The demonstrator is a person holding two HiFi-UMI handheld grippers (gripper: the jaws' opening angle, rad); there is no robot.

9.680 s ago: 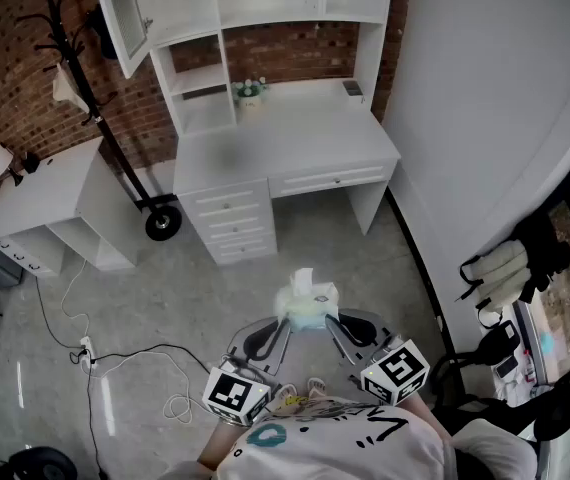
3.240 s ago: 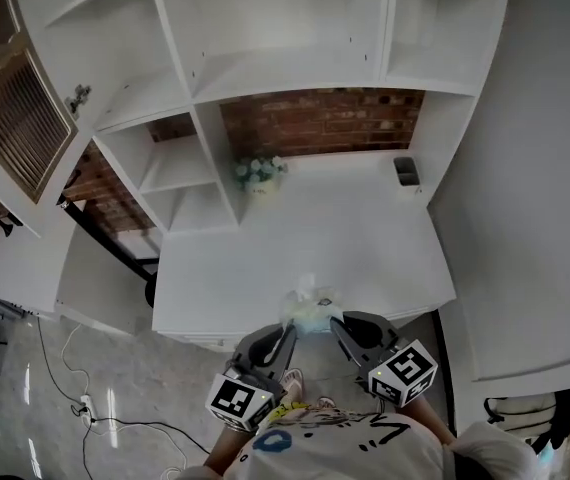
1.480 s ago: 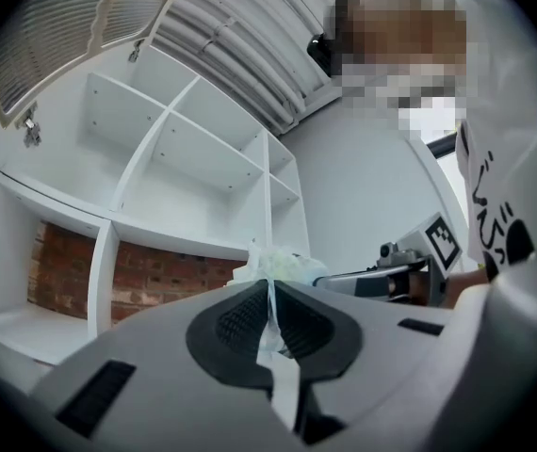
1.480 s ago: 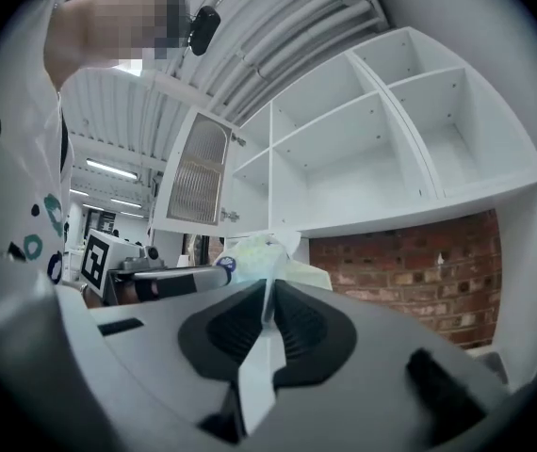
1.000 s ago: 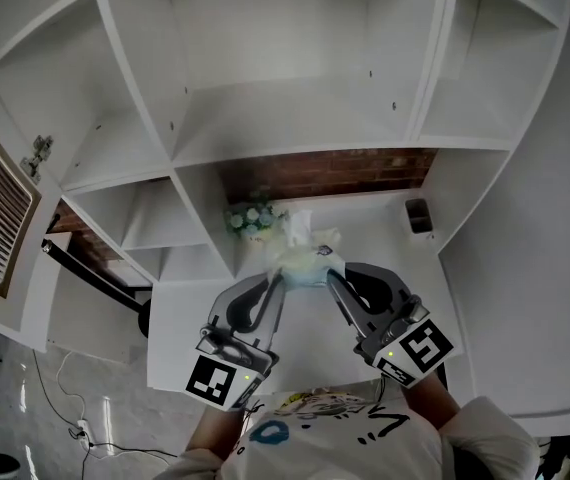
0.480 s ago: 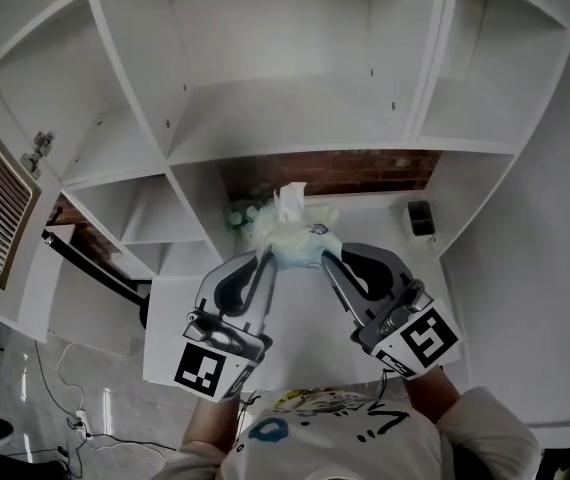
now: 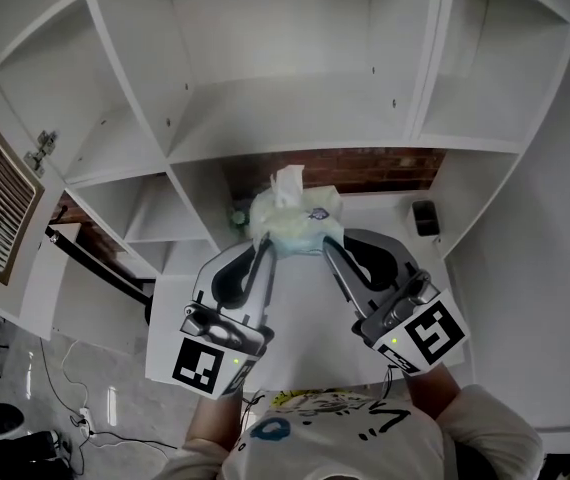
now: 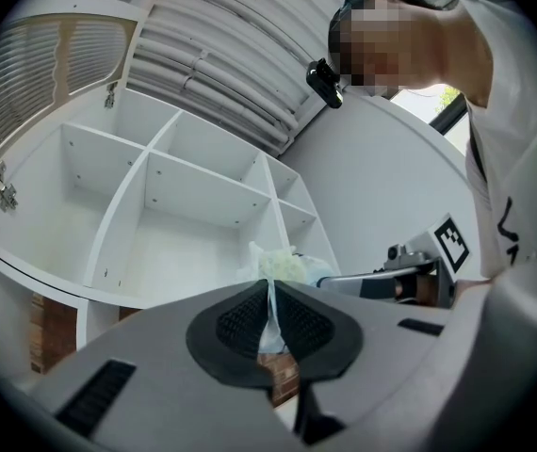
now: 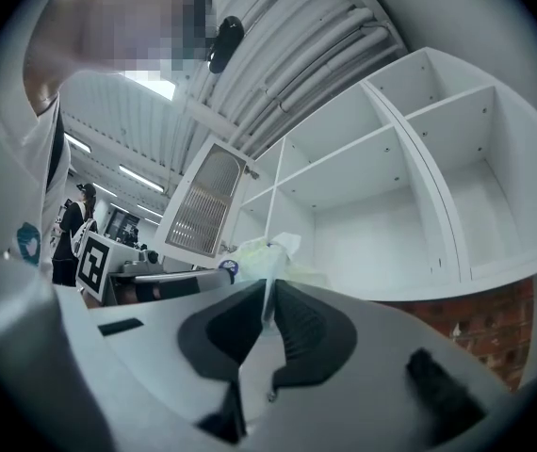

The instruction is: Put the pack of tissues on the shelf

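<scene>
Pinching tissue pack [image 7: 295, 220], left claw [image 7: 262, 252], right claw [image 7: 326, 252]

The left gripper [image 7: 263, 246] and the right gripper [image 7: 325, 248] were held side by side ahead of the person's chest, with both bodies angled inward so that the tips converged. On each gripper the jaws stood almost together, and a thin edge of the pack of tissues [image 7: 295, 218] was pinched between the pads. The pack was carried between the two tips. The left marker cube [image 7: 205, 365] and the right marker cube [image 7: 423, 335] sat nearest the body. A white sleeve [image 7: 490, 423] covered the right arm.
</scene>
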